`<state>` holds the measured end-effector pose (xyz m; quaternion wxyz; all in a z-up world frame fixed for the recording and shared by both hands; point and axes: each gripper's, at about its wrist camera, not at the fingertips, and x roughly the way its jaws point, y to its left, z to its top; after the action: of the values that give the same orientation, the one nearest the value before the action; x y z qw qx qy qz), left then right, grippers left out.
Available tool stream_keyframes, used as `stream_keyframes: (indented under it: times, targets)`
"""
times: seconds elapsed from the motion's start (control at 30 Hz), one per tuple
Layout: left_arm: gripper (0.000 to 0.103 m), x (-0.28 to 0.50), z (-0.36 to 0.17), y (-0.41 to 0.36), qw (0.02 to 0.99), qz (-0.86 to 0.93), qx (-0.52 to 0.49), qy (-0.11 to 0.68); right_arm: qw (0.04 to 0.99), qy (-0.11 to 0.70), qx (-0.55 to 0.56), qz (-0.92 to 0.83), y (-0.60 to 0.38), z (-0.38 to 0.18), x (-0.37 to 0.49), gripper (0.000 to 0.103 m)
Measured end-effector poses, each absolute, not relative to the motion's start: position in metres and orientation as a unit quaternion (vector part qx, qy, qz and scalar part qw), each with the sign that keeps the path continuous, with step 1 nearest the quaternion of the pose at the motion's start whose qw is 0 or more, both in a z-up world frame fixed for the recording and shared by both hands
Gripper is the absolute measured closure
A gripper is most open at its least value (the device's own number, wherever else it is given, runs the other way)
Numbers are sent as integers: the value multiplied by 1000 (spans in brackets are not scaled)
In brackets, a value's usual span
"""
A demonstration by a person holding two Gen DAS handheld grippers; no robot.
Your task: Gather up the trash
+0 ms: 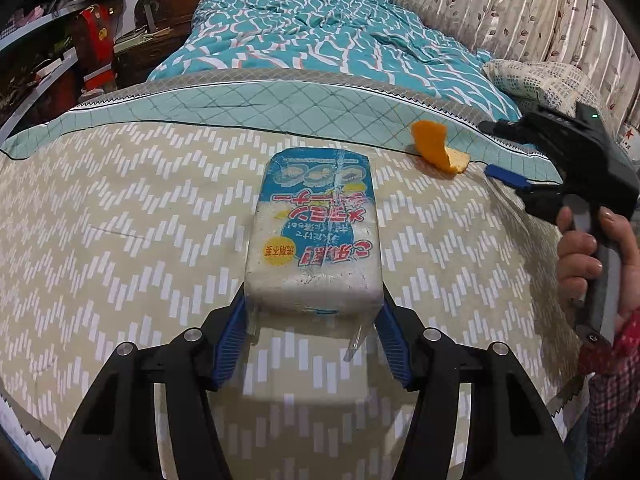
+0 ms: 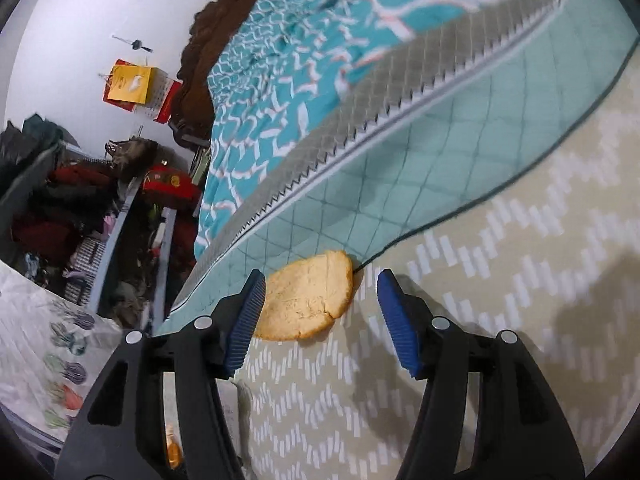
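Left gripper [image 1: 314, 334]: matte black plastic arms with cut-out slots, round silver screw heads at the joints, blue ribbed pads [image 1: 230, 342] inside each finger. Right gripper [image 2: 320, 320]: identical black body, silver screws, blue ribbed pads; green indicator light on its housing. Right hand [image 1: 584, 256]: bare skin, unpainted nails, red-and-white checked sleeve [image 1: 612, 392] below the hand.

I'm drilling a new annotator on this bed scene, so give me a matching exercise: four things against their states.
1. left gripper
2. right gripper
3. orange peel
4. quilt

a. rumpled, teal and white
b. lying loose on the bedspread
c. shut on the sponge packet
d. open, reaching toward the peel

Pairs: 1-c, 2-d, 3-b, 4-a
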<state>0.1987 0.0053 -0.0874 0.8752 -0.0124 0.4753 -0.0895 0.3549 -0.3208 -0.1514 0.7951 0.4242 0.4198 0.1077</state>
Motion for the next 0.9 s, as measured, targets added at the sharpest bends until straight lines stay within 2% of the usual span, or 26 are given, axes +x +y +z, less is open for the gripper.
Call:
stream_keyframes:
  times: [0.2,0.27,0.3,0.33,0.4,0.6,0.9]
  targets:
    - [47,198,-87,6,875,-90,-12,475,810,437,373,119,-284,-156,375,48]
    - [47,198,-87,5,875,-89,-12,475,810,447,361,116,-273,-157,385,58]
    - [47,198,-87,5,875,-89,-12,475,808,457,353,113,-267,-160,389,74]
    - [48,198,-87,6,875,-91,-13,475,808,463,348,109,-263,-162,390,86]
    - [49,198,-86,7,875,-96,-20,475,804,463,357,109,-261,-163,383,92]
    - [51,196,-81,13,871,-142,-55,467,812,439,366,118,-274,-139,311,93]
    - [51,165,-76,-37,844,-279,1,458,806,405,427,64,-360,-135,115,93]
